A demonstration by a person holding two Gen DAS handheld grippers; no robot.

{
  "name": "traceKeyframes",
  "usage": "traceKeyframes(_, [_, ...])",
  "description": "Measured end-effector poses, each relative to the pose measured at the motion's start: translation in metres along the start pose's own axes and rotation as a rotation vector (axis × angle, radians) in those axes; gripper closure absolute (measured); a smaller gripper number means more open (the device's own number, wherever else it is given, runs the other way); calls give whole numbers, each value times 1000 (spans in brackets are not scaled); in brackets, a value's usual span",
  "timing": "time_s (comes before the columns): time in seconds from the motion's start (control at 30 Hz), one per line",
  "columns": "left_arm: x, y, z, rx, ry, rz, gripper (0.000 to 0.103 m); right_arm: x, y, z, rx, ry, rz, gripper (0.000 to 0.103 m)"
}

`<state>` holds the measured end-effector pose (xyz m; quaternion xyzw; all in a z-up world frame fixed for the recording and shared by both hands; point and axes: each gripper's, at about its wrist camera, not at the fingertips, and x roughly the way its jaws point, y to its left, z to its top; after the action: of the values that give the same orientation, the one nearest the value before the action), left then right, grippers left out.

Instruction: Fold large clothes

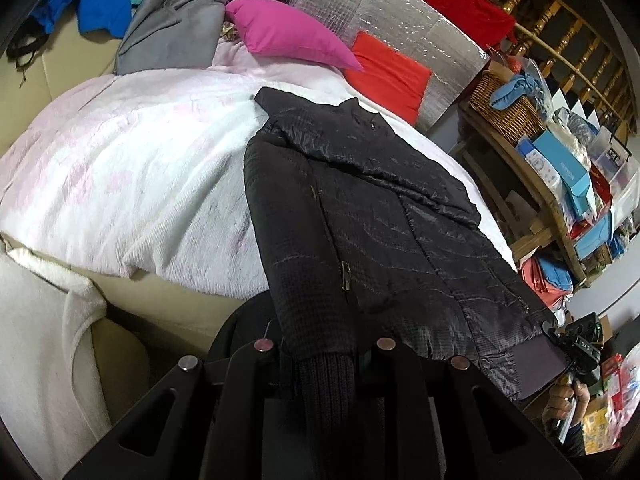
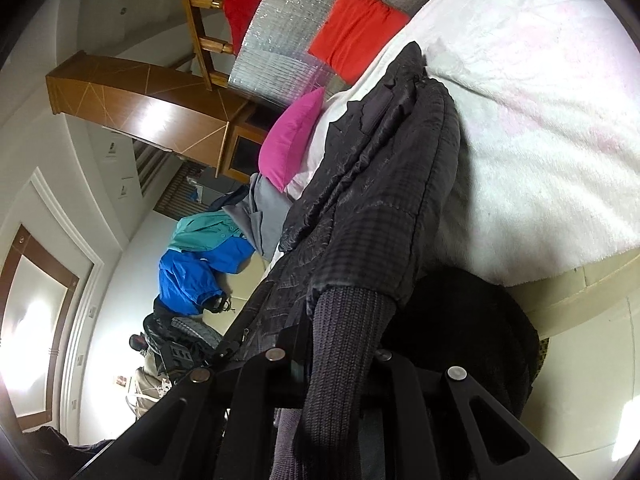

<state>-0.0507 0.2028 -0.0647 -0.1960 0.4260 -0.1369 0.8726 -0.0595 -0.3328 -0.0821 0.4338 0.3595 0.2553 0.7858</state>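
A white fleece blanket (image 1: 132, 184) covers the bed, broad bare room on its left side. The black quilted jacket (image 1: 360, 216) lies along its right edge, hem overhanging. The left hand-held gripper (image 1: 324, 364) pinches one ribbed cuff (image 1: 326, 388); the right hand-held gripper (image 2: 332, 368) pinches the other ribbed cuff (image 2: 344, 344).

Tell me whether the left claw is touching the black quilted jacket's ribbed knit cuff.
Touching. The left wrist view shows the left claw shut on the ribbed knit cuff, the knit pinched between its fingers.
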Motion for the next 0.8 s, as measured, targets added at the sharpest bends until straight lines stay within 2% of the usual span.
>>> traceKeyframes(0.53, [-2,-1,23,-64,-71,-103,85,-6,11,10,0,-53,75,91])
traceKeyframes(0.8, [-1,0,29,-82,-90,-131,85,-1,18,21,3,-69,110,91])
